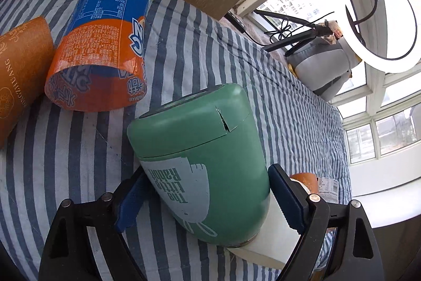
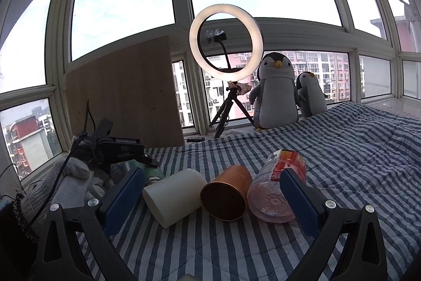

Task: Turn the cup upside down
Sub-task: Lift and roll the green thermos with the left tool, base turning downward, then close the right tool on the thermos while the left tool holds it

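Observation:
In the left wrist view my left gripper (image 1: 208, 199) is shut on a green cup (image 1: 202, 157) with a "The Little Rabbit" print and a white lid end (image 1: 271, 238); the cup lies tilted between the blue pads. In the right wrist view the same cup shows as a white cylinder (image 2: 175, 195) with a green part (image 2: 152, 173) held by the left gripper (image 2: 123, 149). My right gripper (image 2: 210, 202) is open and empty, low over the striped bed, with the white cylinder and an orange cup (image 2: 226, 196) lying on its side between its fingers.
A blue-and-orange can (image 1: 102, 38) and an orange cup (image 1: 18, 70) lie on the striped blanket (image 1: 200, 49). A pink plastic bottle (image 2: 273, 188) lies right of the orange cup. A ring light (image 2: 226, 44), two plush penguins (image 2: 276, 91) and a board (image 2: 123, 91) stand at the window.

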{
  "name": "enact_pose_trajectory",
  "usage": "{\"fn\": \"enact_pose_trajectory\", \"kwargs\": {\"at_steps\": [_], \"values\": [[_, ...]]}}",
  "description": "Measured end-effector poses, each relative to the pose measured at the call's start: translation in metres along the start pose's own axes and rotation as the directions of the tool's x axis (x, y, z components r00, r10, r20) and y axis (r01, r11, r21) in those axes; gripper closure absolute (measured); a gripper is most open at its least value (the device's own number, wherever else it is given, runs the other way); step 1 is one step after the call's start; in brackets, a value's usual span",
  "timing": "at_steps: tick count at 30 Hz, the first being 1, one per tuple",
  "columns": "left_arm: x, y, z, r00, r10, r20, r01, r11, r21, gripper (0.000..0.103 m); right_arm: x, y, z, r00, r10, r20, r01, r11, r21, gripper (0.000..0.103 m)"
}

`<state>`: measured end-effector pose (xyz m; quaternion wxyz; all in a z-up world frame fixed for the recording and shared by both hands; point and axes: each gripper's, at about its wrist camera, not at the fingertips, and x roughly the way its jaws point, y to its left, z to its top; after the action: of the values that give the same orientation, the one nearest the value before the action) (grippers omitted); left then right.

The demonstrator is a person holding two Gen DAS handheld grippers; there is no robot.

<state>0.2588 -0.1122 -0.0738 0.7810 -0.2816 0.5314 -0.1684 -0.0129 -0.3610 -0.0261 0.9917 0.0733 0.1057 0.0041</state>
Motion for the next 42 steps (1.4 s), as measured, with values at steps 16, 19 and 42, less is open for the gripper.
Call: {"fn": "enact_pose_trajectory", "kwargs": {"at_steps": [16,19,42], "values": [[-0.073,0.083,-0.037,0.995,-0.084,-0.057,0.082,0.996,-0.039,0.014,0.065,0.077,0.023,0.936,0.252,-0.244,-0.259,0.966,0.001,0.002],[-0.079,0.099,-0.033,0.988,-0.112,-0.103,0.109,0.993,-0.038,0.014,0.083,0.102,0.025,0.91,0.291,-0.296,-0.312,0.95,-0.025,0.002],[-0.148,0.124,-0.075,0.987,-0.157,0.028,0.152,0.979,0.136,0.01,0.223,0.208,0.013,0.625,0.345,-0.7,-0.529,0.847,-0.055,0.008]]}}
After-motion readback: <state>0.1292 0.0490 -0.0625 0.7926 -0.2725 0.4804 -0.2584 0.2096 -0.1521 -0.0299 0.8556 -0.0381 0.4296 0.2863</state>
